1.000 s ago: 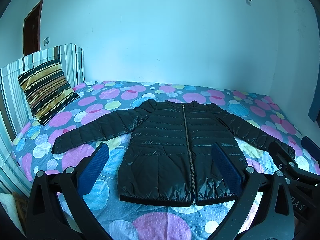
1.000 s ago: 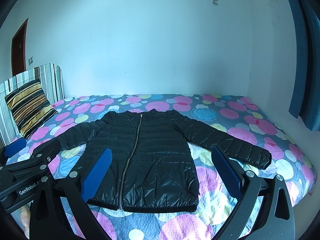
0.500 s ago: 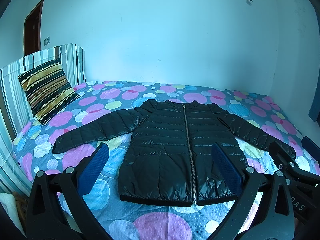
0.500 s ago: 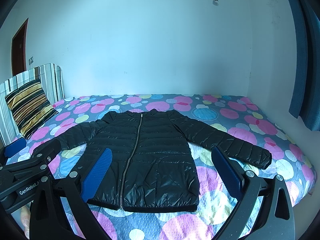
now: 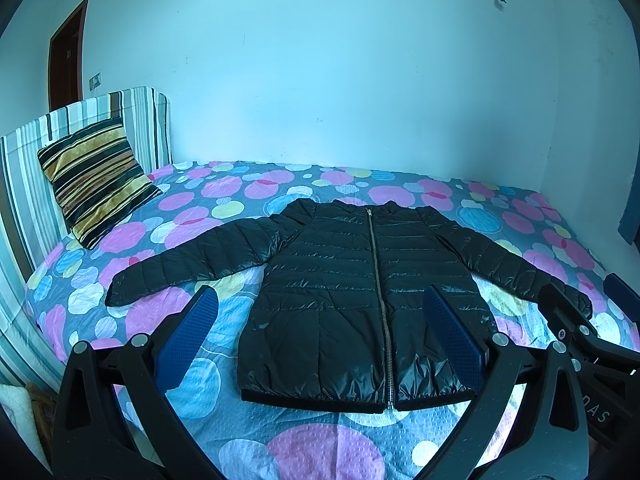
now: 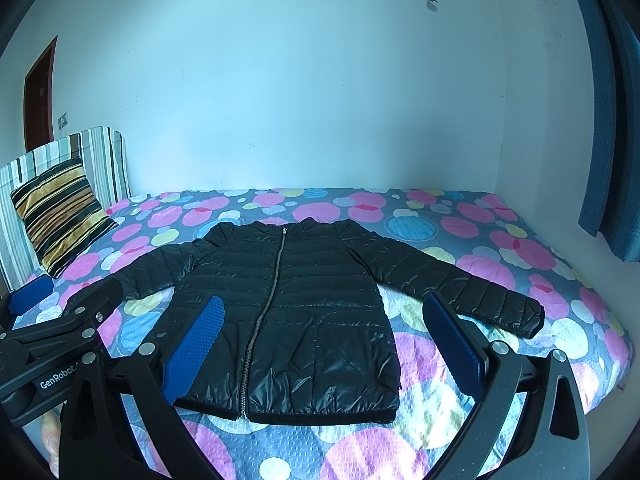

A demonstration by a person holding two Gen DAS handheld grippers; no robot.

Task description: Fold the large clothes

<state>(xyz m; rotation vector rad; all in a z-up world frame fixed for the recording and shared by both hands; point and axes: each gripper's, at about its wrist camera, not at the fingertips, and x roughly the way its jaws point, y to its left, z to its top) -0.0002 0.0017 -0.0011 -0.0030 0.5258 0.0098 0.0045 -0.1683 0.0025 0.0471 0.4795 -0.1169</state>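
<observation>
**Inspector:** Where does the garment lie?

**Assessor:** The black puffer jacket [image 5: 360, 304] lies face up on the bed [image 5: 304, 436], zip closed, collar toward the far wall, hem toward the near edge. Both sleeves are spread out to the sides. Flat and opened out, which I judge suits a fold begun from the sleeves.

**Inspector:** The grippers?

**Assessor:** The left gripper [image 5: 320, 332] and right gripper [image 6: 320, 336] hang above the near edge, side by side, each with jaws wide apart and nothing between the blue pads. Neither touches the jacket. No fold is made yet.

**Inspector:** Edges and clearance?

**Assessor:** The hem sits near the foot edge with a strip of dotted bedspread [image 6: 360, 440] bare in front. The right sleeve cuff [image 6: 528, 320] ends close to the right side of the bed; the left cuff [image 5: 116, 296] has room beyond it. Ample open cover lies behind the collar. The striped cushion [image 5: 96, 176] leans on the striped headboard [image 5: 24, 184], well apart from the jacket.

**Inspector:** Risk?

**Assessor:** The glossy shell looks slippery; a shallow pinch may let go.
</observation>
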